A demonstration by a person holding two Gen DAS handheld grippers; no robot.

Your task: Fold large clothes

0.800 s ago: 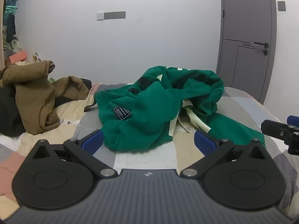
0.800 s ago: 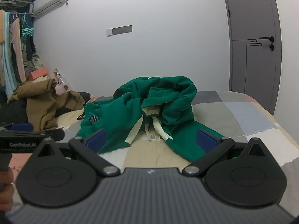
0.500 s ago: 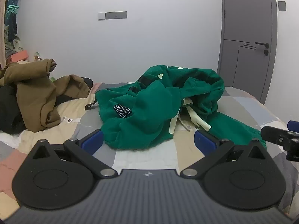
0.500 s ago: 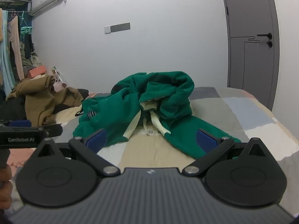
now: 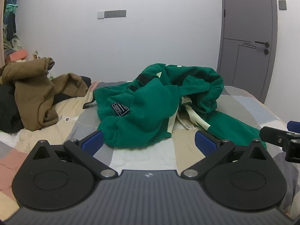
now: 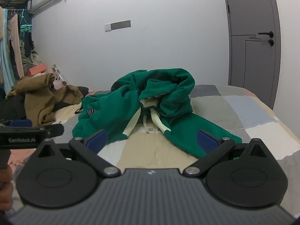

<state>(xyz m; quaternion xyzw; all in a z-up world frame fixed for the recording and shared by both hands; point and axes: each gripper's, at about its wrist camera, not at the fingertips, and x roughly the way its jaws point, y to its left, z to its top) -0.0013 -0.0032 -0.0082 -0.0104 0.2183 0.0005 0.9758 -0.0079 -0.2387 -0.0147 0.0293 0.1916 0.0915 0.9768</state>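
A crumpled green hoodie (image 5: pixel 150 110) with cream drawstrings and a black patch lies in a heap in the middle of the bed; it also shows in the right wrist view (image 6: pixel 150 108). My left gripper (image 5: pixel 149 142) is open and empty, just short of the hoodie's near edge. My right gripper (image 6: pixel 151 140) is open and empty, its right pad over the hoodie's near sleeve. The right gripper shows at the right edge of the left wrist view (image 5: pixel 281 138). The left gripper shows at the left edge of the right wrist view (image 6: pixel 30 131).
The bed has a patchwork cover (image 5: pixel 243 108) in grey, beige and pink. A brown garment (image 5: pixel 37 90) lies piled over dark clothes at the left. A grey door (image 5: pixel 247 37) stands at the back right. Clothes hang at the far left (image 6: pixel 13 46).
Both grippers have moved slightly forward and dropped lower toward the hoodie. Both stay open. The hoodie has not moved.
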